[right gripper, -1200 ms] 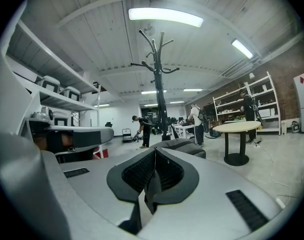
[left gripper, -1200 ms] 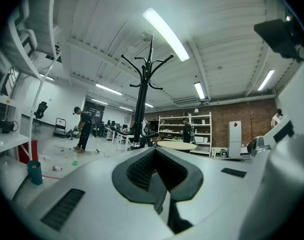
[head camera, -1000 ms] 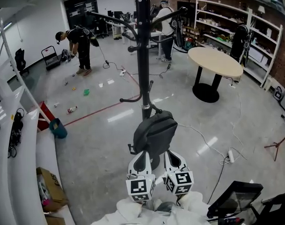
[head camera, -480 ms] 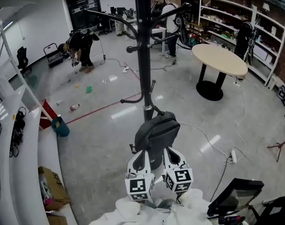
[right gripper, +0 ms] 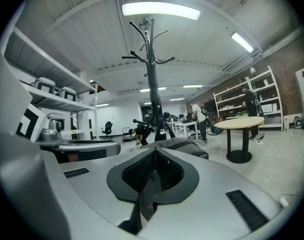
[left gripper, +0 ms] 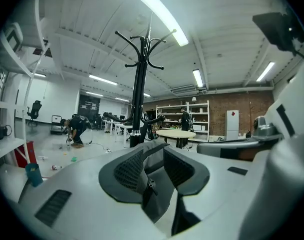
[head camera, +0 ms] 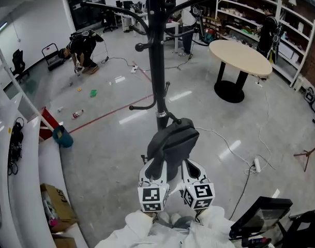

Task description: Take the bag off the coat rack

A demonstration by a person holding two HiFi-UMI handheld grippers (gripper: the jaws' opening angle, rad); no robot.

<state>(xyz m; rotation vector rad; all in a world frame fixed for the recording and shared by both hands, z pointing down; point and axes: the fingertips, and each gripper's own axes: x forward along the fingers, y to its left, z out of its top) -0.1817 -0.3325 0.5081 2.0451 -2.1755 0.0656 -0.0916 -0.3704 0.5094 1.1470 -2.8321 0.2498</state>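
Observation:
A dark grey bag (head camera: pixel 173 141) hangs low on the black coat rack (head camera: pixel 156 61), its top strap up by a short hook on the pole. Both grippers reach up under the bag from below. My left gripper (head camera: pixel 154 175) has just been opening. In the left gripper view its jaws (left gripper: pixel 154 164) stand apart, with bag fabric (left gripper: pixel 151 149) and a zip pull loose between them. My right gripper (head camera: pixel 192 175) is shut. In the right gripper view its pads (right gripper: pixel 154 156) meet on a strip of the bag, whose bulk (right gripper: pixel 186 146) lies just beyond. The coat rack (left gripper: pixel 138 84) (right gripper: pixel 152 84) towers ahead in both gripper views.
A round table (head camera: pixel 239 57) stands at the right, with shelving (head camera: pixel 281 30) behind it. Cables and a power strip (head camera: pixel 255 164) lie on the floor. Left are a white counter, a teal bin (head camera: pixel 62 137) and a cardboard box (head camera: pixel 54 205). A person (head camera: pixel 82 48) bends down far back.
Both grippers have pushed a little further under the bag, the left one sinking slightly. The bag still hangs on the rack.

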